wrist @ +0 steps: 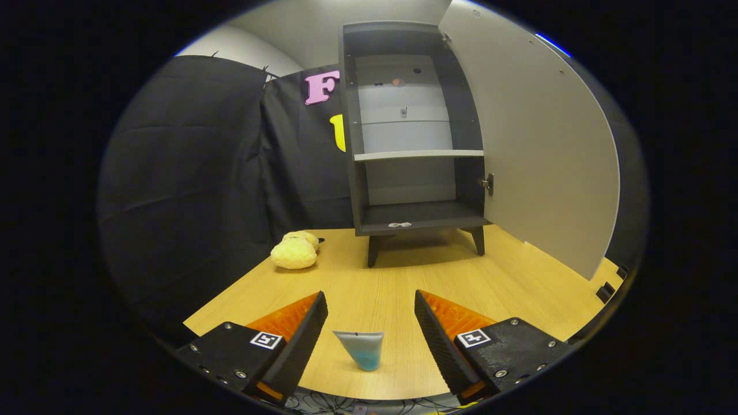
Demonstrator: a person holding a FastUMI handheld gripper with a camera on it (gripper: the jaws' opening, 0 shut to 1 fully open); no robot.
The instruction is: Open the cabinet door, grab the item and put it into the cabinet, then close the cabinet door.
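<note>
A dark grey cabinet [412,138] stands on short legs at the back of the wooden table [519,271]. Its light grey door [536,150] is swung wide open to the right, showing a shelf [418,155] and a bare bottom compartment. A small blue and white tube [361,348] lies on the table between my fingers, touching neither. My gripper [370,314] is open, low over the table's near edge, its black and orange fingers [300,334] spread on either side of the tube.
A yellow plush toy [295,251] lies on the table to the left of the cabinet, ahead of the left finger. Black cloth walls close the left side and back. The open door reaches over the table's right side.
</note>
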